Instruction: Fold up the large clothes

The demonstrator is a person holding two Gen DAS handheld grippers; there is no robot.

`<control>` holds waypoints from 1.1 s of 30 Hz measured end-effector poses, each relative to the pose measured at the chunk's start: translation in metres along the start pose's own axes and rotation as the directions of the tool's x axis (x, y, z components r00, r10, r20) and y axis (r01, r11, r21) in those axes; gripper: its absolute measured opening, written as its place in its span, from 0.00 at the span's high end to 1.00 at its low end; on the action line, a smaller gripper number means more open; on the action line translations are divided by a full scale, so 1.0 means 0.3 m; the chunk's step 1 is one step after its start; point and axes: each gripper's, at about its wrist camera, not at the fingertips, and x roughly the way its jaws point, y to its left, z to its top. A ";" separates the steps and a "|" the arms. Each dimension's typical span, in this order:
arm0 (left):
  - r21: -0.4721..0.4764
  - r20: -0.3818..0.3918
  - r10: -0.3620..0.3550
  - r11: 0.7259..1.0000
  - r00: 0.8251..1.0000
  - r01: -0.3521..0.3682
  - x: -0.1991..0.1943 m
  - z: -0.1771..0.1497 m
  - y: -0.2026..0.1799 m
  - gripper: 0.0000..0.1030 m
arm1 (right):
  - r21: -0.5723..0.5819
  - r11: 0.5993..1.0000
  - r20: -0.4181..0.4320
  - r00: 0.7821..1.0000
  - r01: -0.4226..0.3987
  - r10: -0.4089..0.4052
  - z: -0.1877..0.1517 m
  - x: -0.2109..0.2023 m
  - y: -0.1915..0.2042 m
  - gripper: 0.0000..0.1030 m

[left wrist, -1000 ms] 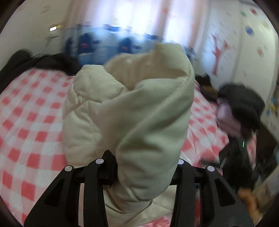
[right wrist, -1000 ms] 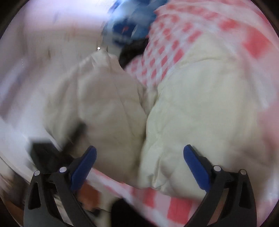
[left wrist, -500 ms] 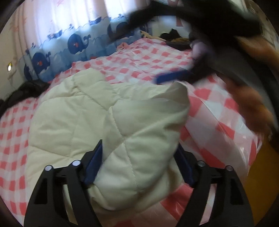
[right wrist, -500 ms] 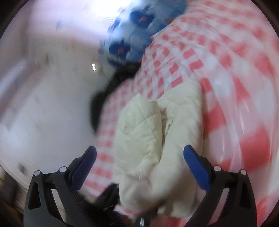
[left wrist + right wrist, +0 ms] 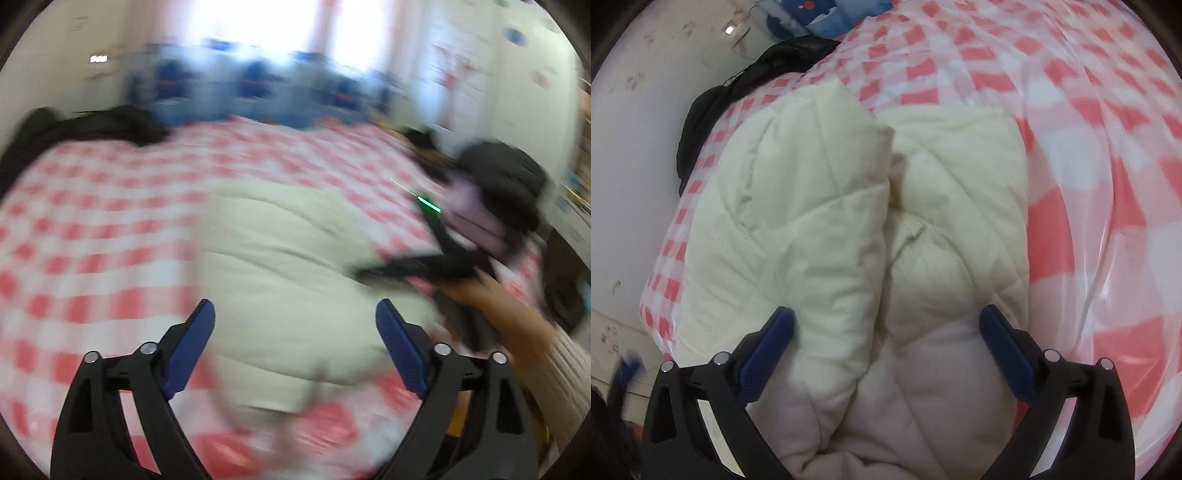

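Note:
A cream quilted padded jacket point(image 5: 288, 258) lies bundled on the red-and-white checked bed point(image 5: 92, 221). My left gripper point(image 5: 295, 332) is open and empty, just above the jacket's near edge; this view is blurred. In the right wrist view the jacket point(image 5: 820, 206) shows two thick folded parts side by side. My right gripper point(image 5: 886, 336) is open, its blue pads on either side of the jacket's near end, not closed on it. The right gripper's body point(image 5: 424, 266) and the hand holding it show at the right of the left wrist view.
Dark clothing point(image 5: 92, 125) lies at the bed's far left edge, also seen in the right wrist view point(image 5: 746, 81). A dark and lilac pile point(image 5: 495, 199) sits at the bed's right side. Blue whale-print curtain point(image 5: 240, 85) hangs behind. A white wall point(image 5: 631, 147) runs left of the bed.
My left gripper has let go of the jacket fold it held and now stands open above it. The jacket has dropped flat onto the bed. My right gripper has moved in over the jacket.

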 end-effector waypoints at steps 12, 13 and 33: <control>-0.615 -0.127 -0.367 0.758 0.922 0.217 0.436 -0.056 0.357 0.13 | 0.012 0.997 -0.004 0.997 0.081 -0.081 -0.038 -0.006 0.012 0.07; -0.598 -0.149 -0.358 0.775 0.922 0.204 0.463 -0.085 0.331 0.10 | 0.025 0.997 0.005 0.997 0.077 -0.078 -0.045 -0.004 0.009 0.07; -0.325 -0.195 -0.020 0.945 0.981 -0.045 -0.044 -0.198 0.586 0.09 | -0.143 0.982 -0.037 0.993 -0.119 0.115 -0.265 0.193 0.507 0.05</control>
